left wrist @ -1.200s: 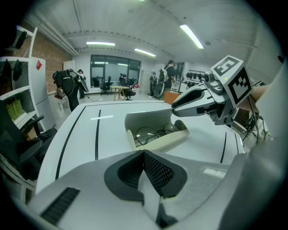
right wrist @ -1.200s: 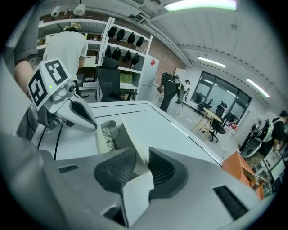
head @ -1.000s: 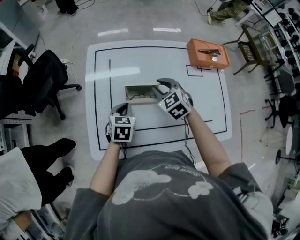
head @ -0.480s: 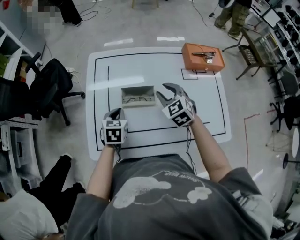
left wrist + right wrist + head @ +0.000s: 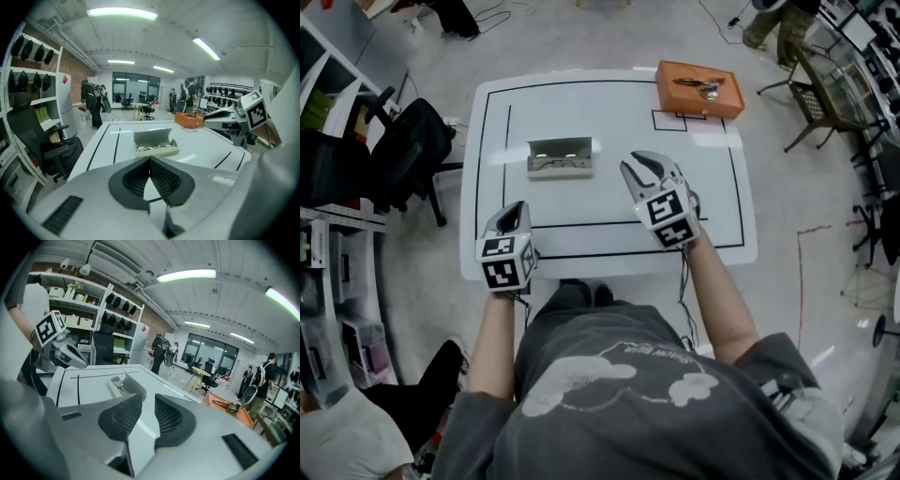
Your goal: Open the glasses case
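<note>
The glasses case (image 5: 560, 156) sits on the white table (image 5: 609, 202), towards the far left of the area marked out by black lines, and it is open. Its lid stands up along the far edge, and the shallow tray faces the person. A pair of thin-rimmed glasses (image 5: 153, 148) lies in the tray with the lenses side by side. Nothing is touching the case, and both tools are held well back from it, near the person's edge of the table. The left gripper (image 5: 514, 208) hangs over the near left corner. In its own view the ribbed pads meet at their tips with nothing caught between them. The right gripper (image 5: 637, 169) is over the table to the right of the case and a little nearer the person. Its jaws stand a narrow gap apart and are closing, and nothing is in the gap. The case shows beyond them at an angle, with the glasses visible inside. At the far right corner of the table there is an orange box (image 5: 698, 89) sitting over a small drawn square. A small metal object (image 5: 701, 87) lies on top of it, too small to make out. A black office chair (image 5: 412, 150) stands on the floor just off the table's left side.
</note>
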Demonstrator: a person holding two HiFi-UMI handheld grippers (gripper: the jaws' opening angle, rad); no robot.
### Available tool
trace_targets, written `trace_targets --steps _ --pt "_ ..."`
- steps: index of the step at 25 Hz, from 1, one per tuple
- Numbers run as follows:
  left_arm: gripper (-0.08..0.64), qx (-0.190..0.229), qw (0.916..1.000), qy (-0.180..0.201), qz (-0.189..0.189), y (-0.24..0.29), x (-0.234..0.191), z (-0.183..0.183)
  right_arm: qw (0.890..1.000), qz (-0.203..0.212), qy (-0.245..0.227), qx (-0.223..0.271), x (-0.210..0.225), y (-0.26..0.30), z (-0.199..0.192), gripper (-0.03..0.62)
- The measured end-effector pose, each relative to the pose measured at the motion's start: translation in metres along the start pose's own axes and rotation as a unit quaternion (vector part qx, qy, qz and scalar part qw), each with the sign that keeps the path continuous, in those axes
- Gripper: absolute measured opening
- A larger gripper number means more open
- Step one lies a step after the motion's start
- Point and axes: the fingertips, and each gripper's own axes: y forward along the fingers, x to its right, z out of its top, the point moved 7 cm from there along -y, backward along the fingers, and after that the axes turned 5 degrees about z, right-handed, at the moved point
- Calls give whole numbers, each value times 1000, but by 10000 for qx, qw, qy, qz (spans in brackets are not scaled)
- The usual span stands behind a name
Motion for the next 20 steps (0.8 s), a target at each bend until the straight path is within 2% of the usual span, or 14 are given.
trace_targets --steps 5,7,13,20 --pt "2 302 9995 -105 -30 -38 22 2 9981 53 505 344 -8 -29 -7 53" --pt "2 398 9991 -72 -107 -46 30 4 9972 -29 626 418 -11 -41 -10 16" --pt "2 617 9974 -30 -381 -58 44 5 9984 -135 416 370 -32 -65 -13 0" --pt "2 717 9953 -156 -625 -82 21 -6 9968 -354 655 304 -60 -60 -3 0"
